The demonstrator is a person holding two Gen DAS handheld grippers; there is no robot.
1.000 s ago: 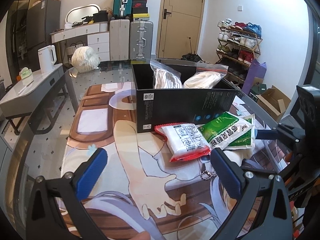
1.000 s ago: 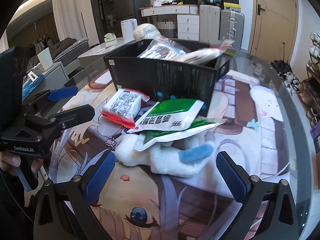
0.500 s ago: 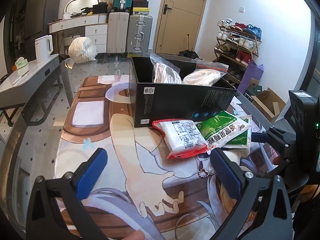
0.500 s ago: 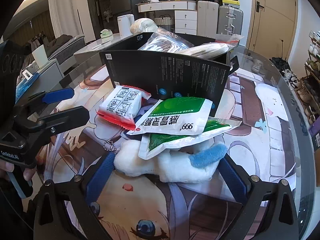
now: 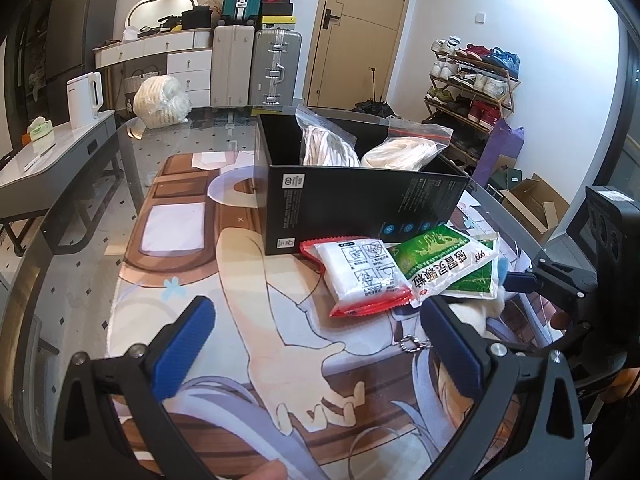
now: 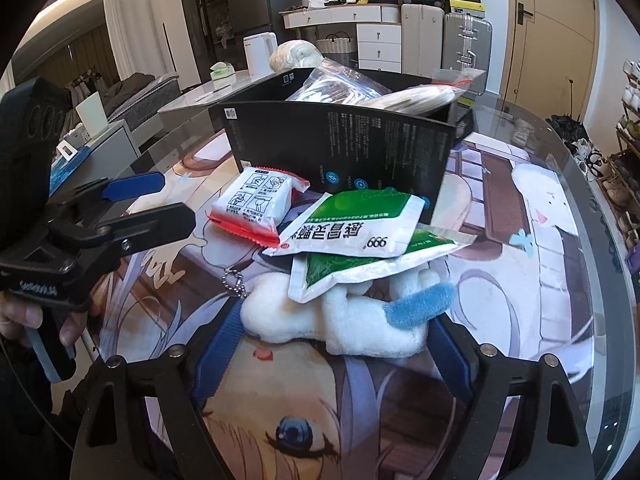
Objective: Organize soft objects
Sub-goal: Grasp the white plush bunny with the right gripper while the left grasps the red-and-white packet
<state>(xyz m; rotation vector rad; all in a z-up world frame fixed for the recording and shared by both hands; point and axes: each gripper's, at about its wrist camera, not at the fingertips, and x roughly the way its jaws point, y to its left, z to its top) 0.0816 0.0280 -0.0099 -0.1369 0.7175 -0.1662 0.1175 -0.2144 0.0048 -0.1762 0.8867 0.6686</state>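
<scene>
A white plush toy (image 6: 340,320) with a blue ear and a bead chain lies on the printed table mat, partly under two green-and-white packets (image 6: 352,228). A red-and-white packet (image 6: 256,204) lies to their left. Behind them stands the black box (image 6: 340,152) with two bagged white bundles (image 5: 328,144) inside. My right gripper (image 6: 336,322) straddles the plush and its jaws are closing. Its blue pads (image 6: 224,344) sit at the toy's two ends without visibly squeezing it. My left gripper (image 5: 316,344) is open over bare mat, left of the pile.
The glass table's rim (image 6: 592,208) curves round on the right. A white bundle (image 5: 162,100) sits at the table's far end. A grey side table with a white kettle (image 5: 84,98) stands to the left. Suitcases, drawers, a door and a shoe rack line the room behind.
My right gripper has edged forward over the plush and its jaws have narrowed from wide open to the toy's ends. The left gripper has stayed in place, open.
</scene>
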